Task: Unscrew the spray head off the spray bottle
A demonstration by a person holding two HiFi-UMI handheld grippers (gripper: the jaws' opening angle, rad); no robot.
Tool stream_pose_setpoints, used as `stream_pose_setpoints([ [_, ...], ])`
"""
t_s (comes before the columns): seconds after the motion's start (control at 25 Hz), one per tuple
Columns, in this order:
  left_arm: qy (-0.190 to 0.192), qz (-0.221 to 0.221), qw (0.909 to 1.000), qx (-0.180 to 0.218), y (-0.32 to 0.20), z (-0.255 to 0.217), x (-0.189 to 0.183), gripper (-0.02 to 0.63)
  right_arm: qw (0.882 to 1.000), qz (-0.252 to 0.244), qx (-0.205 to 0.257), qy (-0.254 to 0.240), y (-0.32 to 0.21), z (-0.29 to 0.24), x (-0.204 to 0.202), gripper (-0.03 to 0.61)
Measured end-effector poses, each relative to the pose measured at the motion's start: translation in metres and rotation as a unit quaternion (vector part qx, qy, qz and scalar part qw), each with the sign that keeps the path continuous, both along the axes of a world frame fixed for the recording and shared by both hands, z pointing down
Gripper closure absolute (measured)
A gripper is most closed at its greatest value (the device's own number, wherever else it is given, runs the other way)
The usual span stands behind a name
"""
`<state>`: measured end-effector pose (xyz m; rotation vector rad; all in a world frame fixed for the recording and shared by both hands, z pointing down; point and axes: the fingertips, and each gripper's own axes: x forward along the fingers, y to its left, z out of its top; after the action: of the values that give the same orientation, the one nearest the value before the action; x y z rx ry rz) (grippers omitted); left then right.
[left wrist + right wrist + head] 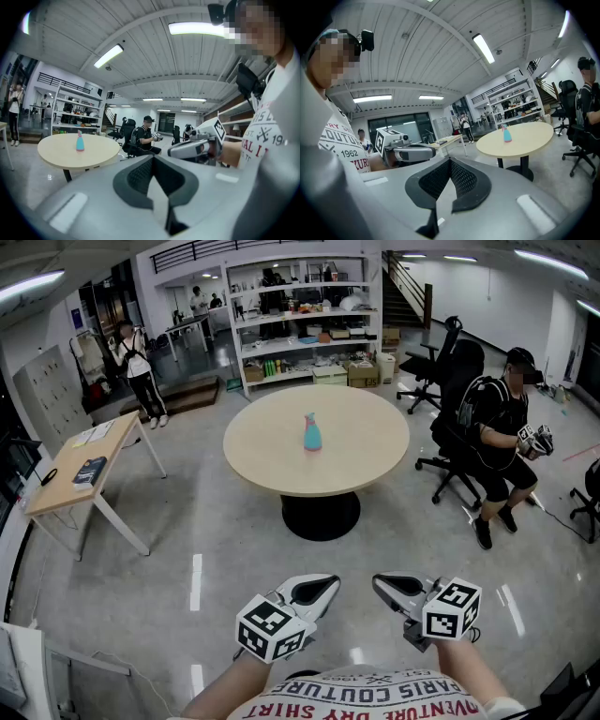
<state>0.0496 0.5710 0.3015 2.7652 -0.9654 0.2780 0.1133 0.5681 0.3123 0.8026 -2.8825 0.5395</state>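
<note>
While the spray bottle (312, 432) is standing upright near the middle of the round table (361, 465), its pink spray head (310, 417) is sitting on top of the blue body and nothing is touching it. Both grippers are hanging well apart from the table, low in the head view and close to the wearer's white printed shirt (375, 699). The left gripper (322, 590) is pressing its jaws fully together with nothing between them. The right gripper (389, 585) is doing the same, its jaws closed and empty. They are pointing roughly towards the table, side by side with a gap between them.

Right of the table, a seated person in black (497, 432) is holding another pair of marker-cube grippers. Left of it, a wooden desk (80, 474) is carrying a dark flat item and some papers. Behind the table, white shelving (305, 324) is holding boxes and small goods, and a standing person (141, 367) is waiting at the far left.
</note>
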Motion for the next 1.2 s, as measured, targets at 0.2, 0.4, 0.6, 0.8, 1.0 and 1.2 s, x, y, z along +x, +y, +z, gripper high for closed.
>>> stream_pose_setpoints([
  [0.2, -0.004, -0.012, 0.9999, -0.004, -0.044, 0.006, 0.002, 0.614, 1.000, -0.018, 0.009, -0.021, -0.041, -0.007, 0.008, 0.577],
  [0.4, 0.007, -0.025, 0.9997, 0.002, -0.108, 0.016, -0.013, 0.614, 0.999, -0.030, 0.011, -0.029, -0.101, 0.006, -0.004, 0.577],
  [0.6, 0.008, -0.014, 0.9998, -0.012, -0.209, 0.045, -0.031, 0.614, 1.000, -0.019, 0.016, -0.012, -0.206, 0.029, -0.024, 0.577],
  [0.8, -0.007, -0.002, 0.9998, -0.017, -0.349, 0.057, -0.066, 0.614, 1.000, -0.002, 0.008, -0.017, -0.351, 0.034, -0.052, 0.577],
  [1.0, -0.012, -0.029, 0.9991, -0.028, -0.504, 0.043, -0.118, 0.614, 0.999, 0.012, 0.015, -0.027, -0.508, 0.015, -0.080, 0.577],
  [1.2, -0.020, -0.038, 0.9990, 0.013, -0.587, 0.023, -0.136, 0.614, 0.998, 0.019, 0.039, -0.040, -0.589, -0.005, -0.089, 0.577],
])
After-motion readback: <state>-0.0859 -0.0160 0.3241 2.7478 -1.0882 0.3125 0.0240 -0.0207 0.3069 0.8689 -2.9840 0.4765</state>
